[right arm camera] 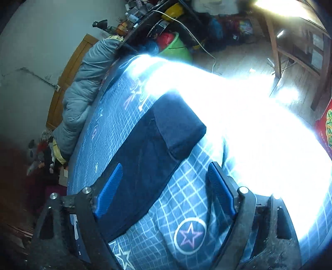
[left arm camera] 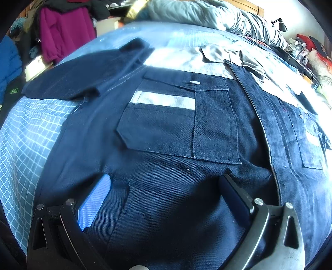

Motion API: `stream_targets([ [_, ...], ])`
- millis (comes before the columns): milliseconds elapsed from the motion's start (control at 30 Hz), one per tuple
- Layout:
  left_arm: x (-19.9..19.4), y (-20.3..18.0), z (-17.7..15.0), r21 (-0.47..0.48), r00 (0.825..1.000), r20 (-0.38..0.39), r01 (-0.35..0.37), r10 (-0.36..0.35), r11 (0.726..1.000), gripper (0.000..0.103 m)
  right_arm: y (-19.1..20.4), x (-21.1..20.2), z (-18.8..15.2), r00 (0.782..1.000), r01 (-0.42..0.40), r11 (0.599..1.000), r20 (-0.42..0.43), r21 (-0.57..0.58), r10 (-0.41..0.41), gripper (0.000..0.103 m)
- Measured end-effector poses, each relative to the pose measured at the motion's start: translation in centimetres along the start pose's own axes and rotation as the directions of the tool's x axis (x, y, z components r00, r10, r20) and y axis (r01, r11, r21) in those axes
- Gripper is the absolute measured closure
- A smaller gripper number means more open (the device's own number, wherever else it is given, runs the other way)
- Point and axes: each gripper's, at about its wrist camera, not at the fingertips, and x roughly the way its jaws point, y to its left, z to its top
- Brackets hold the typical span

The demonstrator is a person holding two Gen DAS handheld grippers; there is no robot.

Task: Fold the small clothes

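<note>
- Navy twill work shirt with grey yoke and collar [left arm camera: 166, 128] lies spread flat, front up, on the blue grid-patterned bedsheet [left arm camera: 25, 133]; chest pocket with a pale reflective strip [left arm camera: 164, 100] faces up.
- Left gripper [left arm camera: 166, 187]: jaws spread wide, low over the shirt's lower front, pinching nothing.
- Right gripper [right arm camera: 166, 182]: jaws spread, empty; the shirt's short navy sleeve [right arm camera: 157, 145] lies between and beyond the blue-padded fingers [right arm camera: 110, 187], on the sheet.
- Grey quilt [left arm camera: 217, 14] bunched at the bed's head.
</note>
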Motion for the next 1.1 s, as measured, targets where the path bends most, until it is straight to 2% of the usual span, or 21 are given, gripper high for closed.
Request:
stream_targets([
  [100,0.2,-0.1,0.1,0.003,1.000,-0.004,-0.002,0.002,1.000,0.000,0.3,1.2,0.8,1.000,0.023,0.999,0.005,-0.025,-0.023,0.020],
  [233,0.3,0.0,0.2,0.004,1.000,-0.005,0.002,-0.002,1.000,0.000,0.0,1.2,1.6,1.000,0.015,0.999,0.021,-0.050,-0.014,0.021],
  [333,0.3,0.0,0.2,0.003,1.000,-0.002,0.002,-0.002,1.000,0.000,0.5,1.9,1.9,0.999,0.037,0.996,0.012,-0.081,-0.036,0.027],
  [400,0.2,-0.1,0.2,0.006,1.000,-0.003,0.002,-0.002,1.000,0.000,0.8,2.2,1.9,0.998,0.066,0.994,0.012,-0.086,-0.065,0.041],
  [433,0.2,-0.1,0.3,0.005,1.000,-0.007,0.002,-0.002,1.000,0.000,0.9,2.2,1.9,0.998,0.068,0.994,0.008,-0.080,-0.068,0.073],
  [467,0.2,-0.1,0.4,0.003,1.000,-0.013,0.003,-0.003,1.000,0.000,1.1,2.2,1.9,0.999,0.050,0.996,-0.008,-0.069,-0.051,0.092],
  [533,-0.1,0.1,0.7,-0.001,1.000,-0.026,-0.001,0.001,1.000,0.000,4.3,0.9,1.1,0.999,0.030,0.990,0.029,-0.138,-0.027,0.092],
  [633,-1.5,0.8,1.2,-0.027,1.000,0.016,-0.019,0.020,0.999,0.000,12.6,-1.2,-1.1,0.992,-0.109,0.957,0.036,-0.268,0.123,0.092],
  [700,-3.3,1.7,1.9,-0.062,0.997,0.075,-0.005,0.009,0.998,0.000,19.7,-1.6,-3.8,0.976,-0.205,0.908,-0.003,-0.365,0.219,0.092],
  [767,-5.2,2.8,2.6,-0.091,0.991,0.136,0.013,0.000,0.996,0.000,26.9,-1.0,-7.2,0.949,-0.307,0.852,-0.067,-0.423,0.308,0.092],
  [900,-9.3,5.1,4.3,-0.123,0.969,0.245,0.046,-0.015,0.991,0.000,40.3,2.8,-16.9,0.871,-0.491,0.717,-0.245,-0.494,0.427,0.092],
  [1000,-11.1,7.1,5.1,-0.165,0.956,0.291,0.084,-0.033,0.983,0.000,47.1,7.9,-25.9,0.822,-0.567,0.659,-0.386,-0.494,0.418,0.092],
  [1033,-11.3,7.7,5.4,-0.178,0.954,0.296,0.097,-0.040,0.979,0.000,48.6,9.6,-29.1,0.813,-0.578,0.640,-0.423,-0.506,0.400,0.088],
  [1100,-11.2,8.7,5.6,-0.193,0.955,0.294,0.103,-0.043,0.976,0.000,50.7,13.2,-35.1,0.813,-0.569,0.616,-0.485,-0.545,0.322,0.080],
])
